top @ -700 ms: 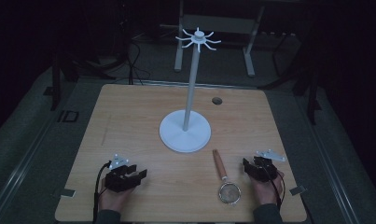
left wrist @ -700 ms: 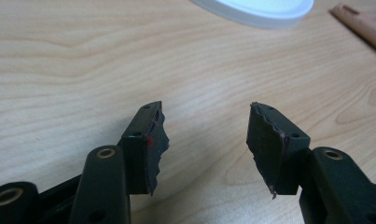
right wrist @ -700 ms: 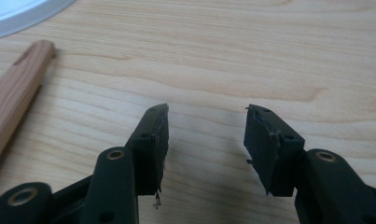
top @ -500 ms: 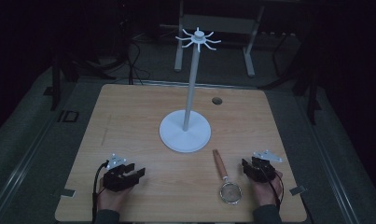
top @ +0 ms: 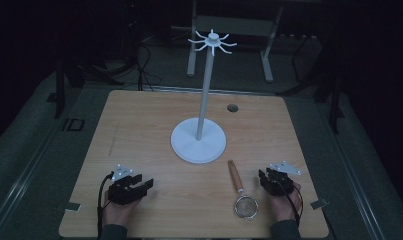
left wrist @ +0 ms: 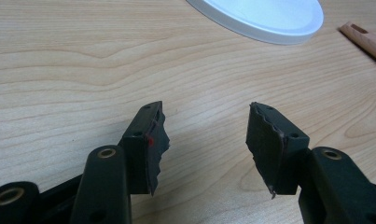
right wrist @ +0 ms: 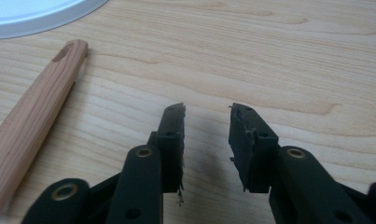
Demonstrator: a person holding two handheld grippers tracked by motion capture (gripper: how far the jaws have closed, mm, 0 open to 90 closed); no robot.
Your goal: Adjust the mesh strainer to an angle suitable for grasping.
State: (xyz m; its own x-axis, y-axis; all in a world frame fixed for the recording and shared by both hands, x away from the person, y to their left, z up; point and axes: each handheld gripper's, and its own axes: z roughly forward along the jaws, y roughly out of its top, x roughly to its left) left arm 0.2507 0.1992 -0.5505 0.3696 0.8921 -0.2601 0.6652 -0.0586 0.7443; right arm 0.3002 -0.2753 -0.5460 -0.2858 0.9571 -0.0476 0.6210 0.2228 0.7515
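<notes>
A small strainer (top: 245, 202) with a wooden handle (top: 235, 176) lies flat on the table near the front right. Its handle points toward the round base of the white stand (top: 198, 145), whose tall pole ends in a ring of hooks (top: 212, 41). My right gripper (top: 264, 178) rests on the table just right of the strainer; in the right gripper view the gripper (right wrist: 206, 123) is open by a narrow gap with bare wood between the jaws and the handle (right wrist: 36, 112) to its left. My left gripper (top: 144, 182) rests at the front left, and the left gripper (left wrist: 204, 126) is wide open and holds nothing.
The wooden table (top: 139, 130) has a small dark hole (top: 232, 107) at the back right. Its front edge lies close behind both hands. The stand base (left wrist: 265, 14) sits ahead of the left gripper. Dark floor, cables and metal legs surround the table.
</notes>
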